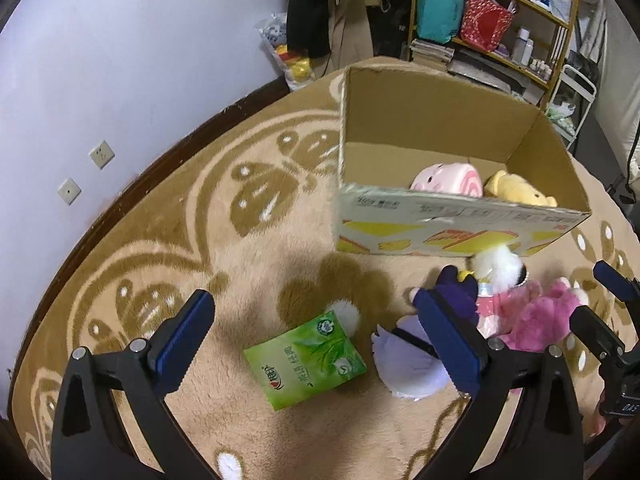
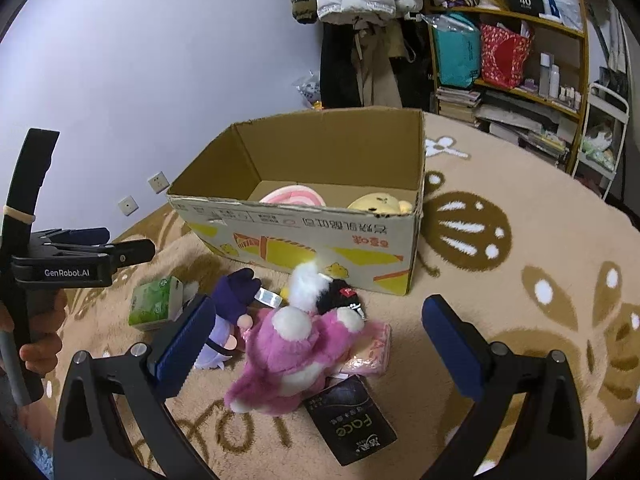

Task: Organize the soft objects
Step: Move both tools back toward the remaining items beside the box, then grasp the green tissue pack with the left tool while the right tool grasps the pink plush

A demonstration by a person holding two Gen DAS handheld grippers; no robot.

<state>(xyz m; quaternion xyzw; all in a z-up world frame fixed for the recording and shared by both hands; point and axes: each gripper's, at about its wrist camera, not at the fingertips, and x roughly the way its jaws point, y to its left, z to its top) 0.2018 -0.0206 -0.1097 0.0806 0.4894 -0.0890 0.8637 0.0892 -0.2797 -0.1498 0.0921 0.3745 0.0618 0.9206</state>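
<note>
Here, both grippers are held with jaws apart and nothing between them: the left gripper (image 1: pixel 320 336) above the green tissue pack (image 1: pixel 306 360), the right gripper (image 2: pixel 316 336) above the pink plush (image 2: pixel 292 348). The cardboard box (image 2: pixel 304 252) already holds two toys. Because the purple plush (image 2: pixel 230 300) touches the pink one, a shallow pinch may drag both, or slip off the fur.
</note>
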